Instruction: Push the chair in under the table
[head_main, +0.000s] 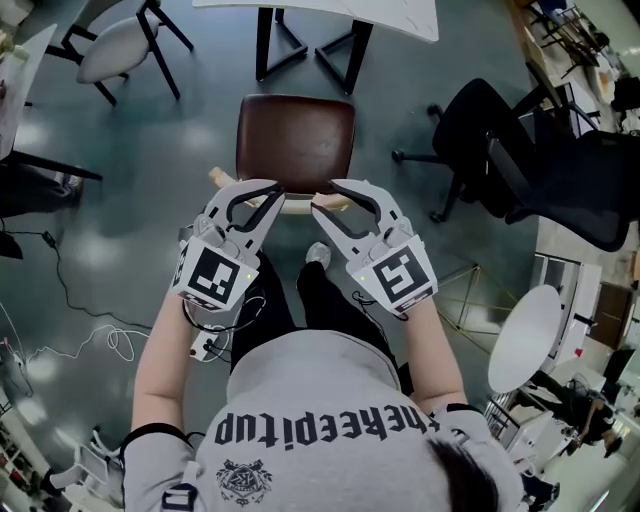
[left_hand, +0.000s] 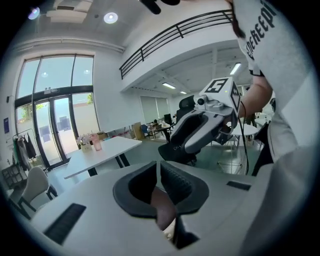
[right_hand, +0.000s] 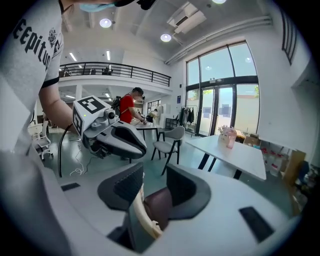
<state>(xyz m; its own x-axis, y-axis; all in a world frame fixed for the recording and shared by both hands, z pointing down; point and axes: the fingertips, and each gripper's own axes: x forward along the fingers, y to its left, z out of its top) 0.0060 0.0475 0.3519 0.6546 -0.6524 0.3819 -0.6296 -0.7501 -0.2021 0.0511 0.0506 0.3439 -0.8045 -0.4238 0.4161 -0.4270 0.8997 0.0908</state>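
Black padded fingers (left_hand: 176, 183) on the left gripper (left_hand: 159, 167) are pressed together with nothing between them, just a sliver of brown showing through the gap lower down. On the right gripper (right_hand: 154, 176) the fingers (right_hand: 121, 186) stand apart. The pale wooden backrest (right_hand: 138, 206) of the chair (head_main: 295, 140) sits in the opening, but as far as I can see neither pad presses on it, so no grip there.

From the head view both grippers hover side by side right at the top rail of the backrest, tips close together near its middle. Can't say for sure whether either tip actually touches the wood.

The chair has a brown seat and faces the white table (head_main: 330, 14), standing on the grey floor just in front of the person's legs. Its front edge is near the table's black legs (head_main: 352, 58), but the seat is fully out in the open, not under the top at all.

Progress-wise I'd call it basically zero: hands lined up behind the backrest and that's it. The whole push is left to do, meaning get contact on the rail and shove straight ahead until the seat slides under. Those table legs look about as wide apart as the seat, so it might catch if it goes in crooked. The black office chair (head_main: 500, 150) off to the right is well apart and shouldn't matter.
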